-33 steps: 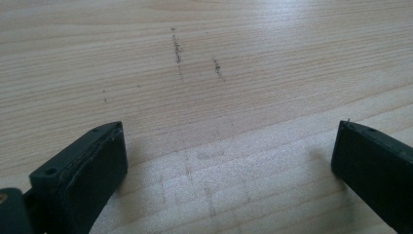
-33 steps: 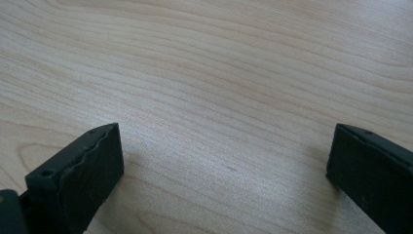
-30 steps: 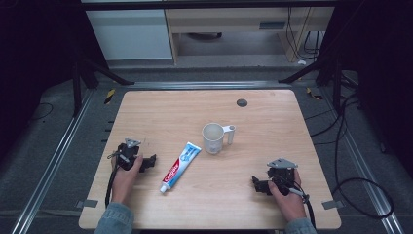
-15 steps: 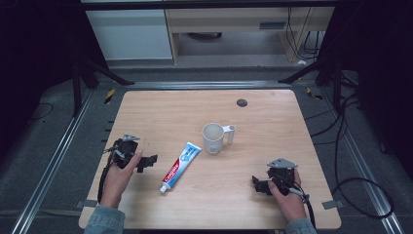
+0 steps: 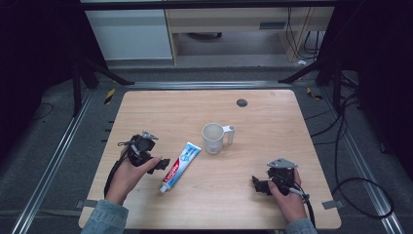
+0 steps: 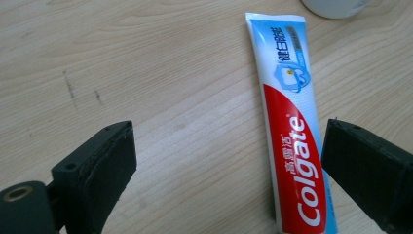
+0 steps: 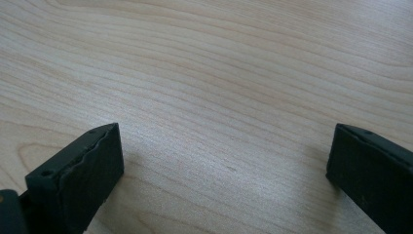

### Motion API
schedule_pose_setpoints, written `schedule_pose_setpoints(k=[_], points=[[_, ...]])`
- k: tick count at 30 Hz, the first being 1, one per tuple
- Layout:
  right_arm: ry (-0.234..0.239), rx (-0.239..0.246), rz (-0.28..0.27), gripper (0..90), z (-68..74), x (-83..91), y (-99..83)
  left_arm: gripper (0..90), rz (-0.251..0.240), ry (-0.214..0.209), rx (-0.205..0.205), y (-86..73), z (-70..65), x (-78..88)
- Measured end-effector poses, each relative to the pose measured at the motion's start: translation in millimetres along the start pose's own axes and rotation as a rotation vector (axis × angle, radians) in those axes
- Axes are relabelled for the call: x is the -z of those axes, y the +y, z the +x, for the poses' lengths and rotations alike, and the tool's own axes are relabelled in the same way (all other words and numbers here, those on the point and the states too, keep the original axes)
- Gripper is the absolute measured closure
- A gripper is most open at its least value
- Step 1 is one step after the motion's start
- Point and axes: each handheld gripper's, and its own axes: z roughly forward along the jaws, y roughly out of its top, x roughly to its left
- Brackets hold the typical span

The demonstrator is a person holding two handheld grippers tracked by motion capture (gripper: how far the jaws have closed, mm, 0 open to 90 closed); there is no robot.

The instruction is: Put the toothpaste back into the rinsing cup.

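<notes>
A red, white and blue Colgate toothpaste tube lies flat on the wooden table, cap end toward the person. My left gripper hovers just left of it, held in a hand, open. In the left gripper view the tube lies on the table under the gap, close to the right-hand jaw, and the left gripper touches nothing. Its jaws have just been closing slightly, with nothing pressed between them. My right gripper rests at the front right, open, and in its own view the right gripper frames bare wood.
A white mug stands upright just beyond the tube's far end, handle to the right; its base shows at the top of the left gripper view. A small dark round cap sits near the table's far edge.
The left hand has lifted off the table and swung its gripper right, toward the toothpaste tube. The right hand, tube and mug have not moved.
</notes>
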Motion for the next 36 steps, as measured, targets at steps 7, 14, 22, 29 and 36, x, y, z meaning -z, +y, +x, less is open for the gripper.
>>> schedule_pose_setpoints(k=[7,14,22,29,36], points=[[-0.001,0.002,0.001,0.4,-0.1,0.0,0.0,7.1,0.035,-0.003,-0.052,15.3,-11.4,-2.0],[0.0,0.0,0.0,0.4,0.0,0.0,0.0,6.8,0.072,-0.011,-0.095,26.9,-19.2,-5.4],[0.0,0.0,0.0,0.3,0.0,0.0,0.0,7.0,0.11,-0.018,-0.134,31.5,-31.7,-21.6],[-0.001,0.002,0.0,0.4,-0.2,-0.2,0.1,6.8,0.138,-0.031,-0.146,40.0,-39.8,-29.9],[-0.001,0.002,0.0,0.4,-0.2,-0.2,0.1,7.9,0.172,-0.041,-0.152,52.0,-40.1,-30.7]])
